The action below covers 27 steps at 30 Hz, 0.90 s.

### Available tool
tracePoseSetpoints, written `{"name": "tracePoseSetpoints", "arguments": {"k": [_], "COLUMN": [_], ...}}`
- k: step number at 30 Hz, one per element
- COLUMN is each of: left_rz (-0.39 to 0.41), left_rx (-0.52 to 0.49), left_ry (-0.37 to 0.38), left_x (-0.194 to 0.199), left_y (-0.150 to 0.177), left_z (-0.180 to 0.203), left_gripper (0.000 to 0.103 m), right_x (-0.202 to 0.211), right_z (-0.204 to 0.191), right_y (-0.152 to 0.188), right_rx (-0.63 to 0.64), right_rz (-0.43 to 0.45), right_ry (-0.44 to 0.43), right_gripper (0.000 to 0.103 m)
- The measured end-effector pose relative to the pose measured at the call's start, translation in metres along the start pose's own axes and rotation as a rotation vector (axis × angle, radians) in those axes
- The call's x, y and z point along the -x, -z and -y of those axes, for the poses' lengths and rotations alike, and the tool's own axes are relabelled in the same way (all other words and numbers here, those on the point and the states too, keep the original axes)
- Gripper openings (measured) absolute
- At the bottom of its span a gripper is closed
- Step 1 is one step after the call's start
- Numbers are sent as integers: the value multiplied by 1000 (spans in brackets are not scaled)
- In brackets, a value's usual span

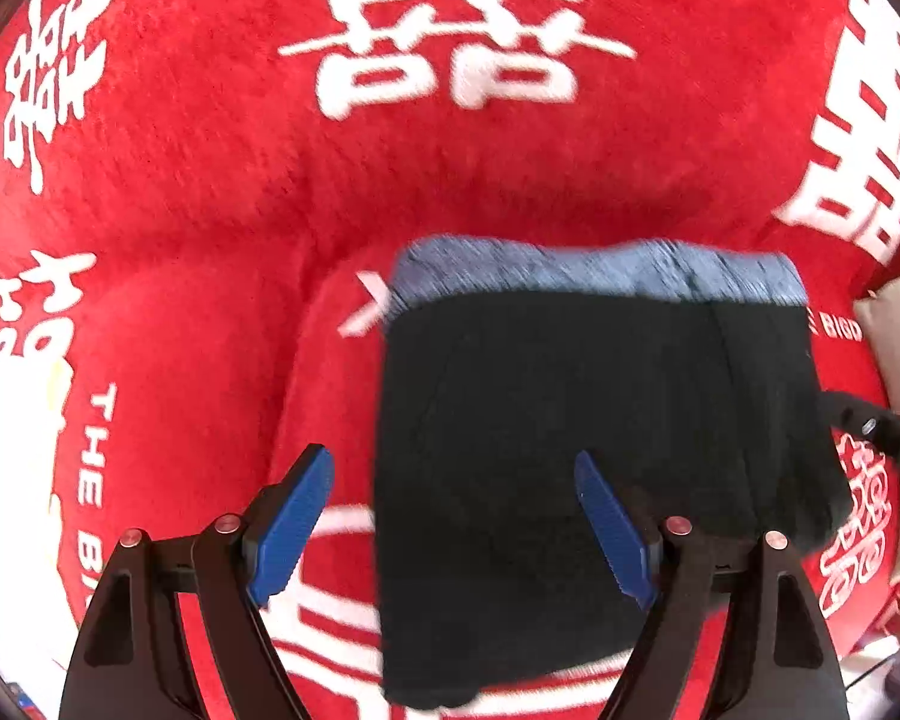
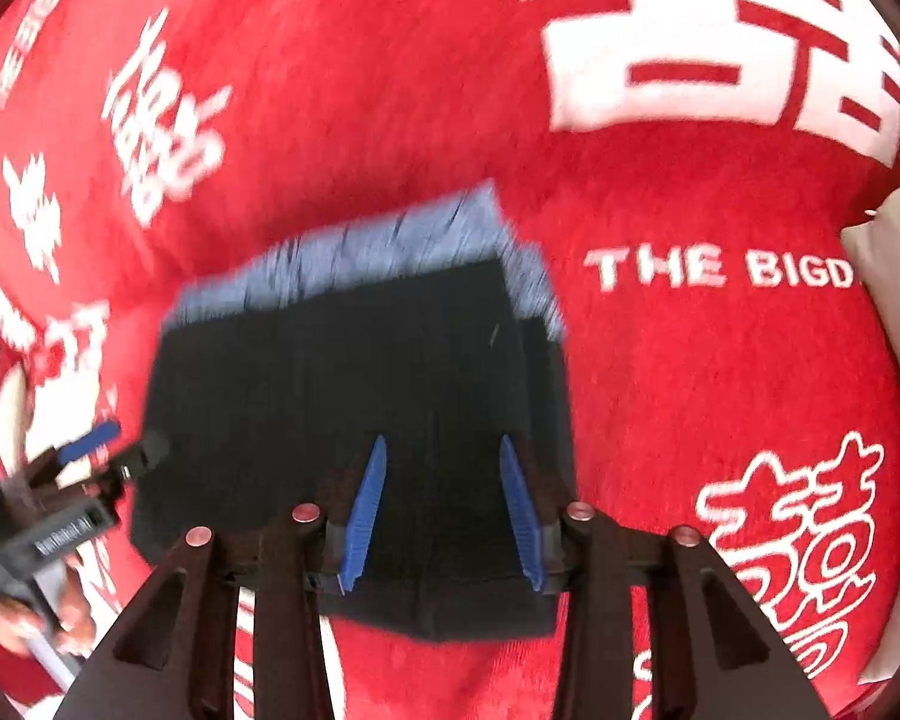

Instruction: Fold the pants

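Both grippers hover over the folded black pants with a blue-grey waistband, lying flat on the red plush blanket. Left gripper: jaws wide open, empty. Right gripper: jaws parted, gripping nothing.

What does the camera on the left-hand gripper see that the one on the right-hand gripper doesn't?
Only the left wrist view shows the left gripper from behind, its blue fingers spread wide with nothing between them, and one finger of the other gripper at the right edge.

Only the right wrist view shows the right gripper from behind, its fingers closer together, plus the hand holding the left gripper.

Both show the folded dark pants with a blue-grey waistband, lying on the red blanket with white lettering.
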State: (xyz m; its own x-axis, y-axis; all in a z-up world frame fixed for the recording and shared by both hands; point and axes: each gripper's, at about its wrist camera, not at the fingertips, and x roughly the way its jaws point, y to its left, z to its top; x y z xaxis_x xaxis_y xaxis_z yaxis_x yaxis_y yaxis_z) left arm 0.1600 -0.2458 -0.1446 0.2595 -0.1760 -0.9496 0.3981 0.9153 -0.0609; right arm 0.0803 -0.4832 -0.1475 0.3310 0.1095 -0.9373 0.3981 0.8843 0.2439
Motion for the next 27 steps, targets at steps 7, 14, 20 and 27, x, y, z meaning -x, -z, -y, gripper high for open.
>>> {"name": "tracePoseSetpoints", "arguments": {"k": [7,14,20,27], "left_rz": [35,14,-2,-19], "left_rx": [74,96,68,64], "left_ry": [-31,-28,-19,-1], "left_x": [-20,-37,-39,-36], "left_y": [-49,-56,-53,-49], "left_z": [-24,-28,-22,-25], "left_gripper": [83,83,83,83], "right_x": [-19,-47,-48,-20], "right_z": [29,46,65,59], "right_y": [-63,-79,-67,-51], "right_rx": [-143,-202,-228,-167], "right_rz": [29,-65,-72,-42], "right_ry": [-88,-176,-114,-7], "right_gripper": [43,13,11,13]}}
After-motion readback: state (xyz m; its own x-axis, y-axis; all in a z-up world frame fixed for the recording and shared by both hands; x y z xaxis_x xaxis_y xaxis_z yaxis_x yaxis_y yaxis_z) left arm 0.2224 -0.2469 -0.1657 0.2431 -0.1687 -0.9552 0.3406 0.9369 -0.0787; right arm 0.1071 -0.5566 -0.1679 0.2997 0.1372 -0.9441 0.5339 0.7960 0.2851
